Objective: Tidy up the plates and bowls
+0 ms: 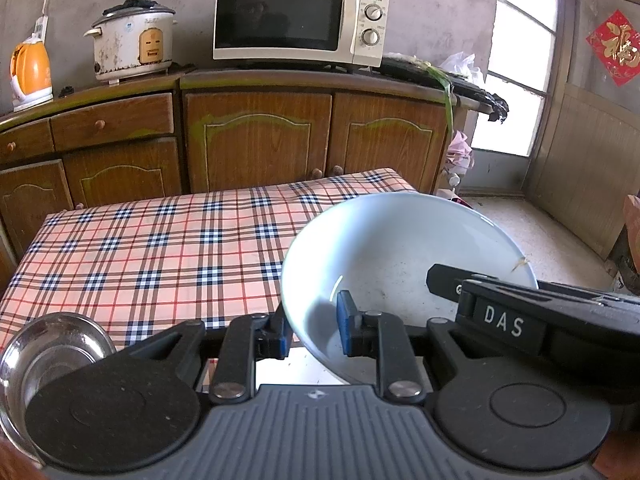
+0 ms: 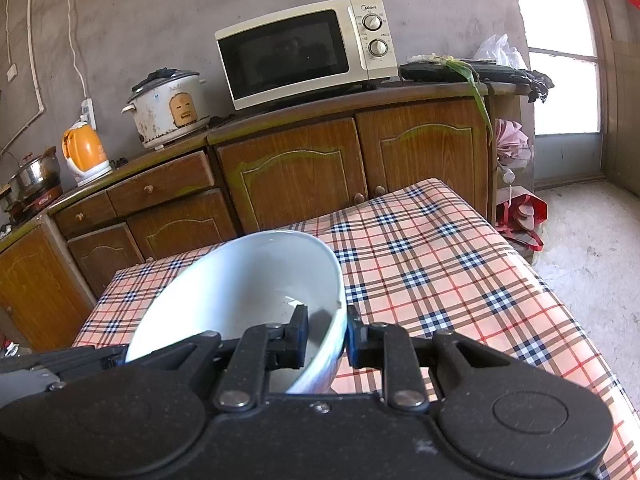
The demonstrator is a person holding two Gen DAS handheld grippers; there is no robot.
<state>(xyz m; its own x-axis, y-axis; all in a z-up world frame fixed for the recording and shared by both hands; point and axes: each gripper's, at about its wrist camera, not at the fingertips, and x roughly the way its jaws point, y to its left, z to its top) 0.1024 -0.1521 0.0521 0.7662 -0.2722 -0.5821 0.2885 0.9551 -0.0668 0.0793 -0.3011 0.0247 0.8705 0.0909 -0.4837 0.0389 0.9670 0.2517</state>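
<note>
Both tongs (image 1: 314, 328) (image 2: 326, 338) clamping white bowl (image 1: 400, 248), base hidden

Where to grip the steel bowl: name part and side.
Take the steel bowl by its thin rim, one finger inside, one outside, coming from above: it sits open side up, and its rounded wall likely gives no other hold.

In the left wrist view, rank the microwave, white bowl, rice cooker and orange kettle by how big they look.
1. White bowl, though it sits close to the camera, so its lead is unsure.
2. Microwave, nearly as large in the picture.
3. Rice cooker.
4. Orange kettle.
</note>
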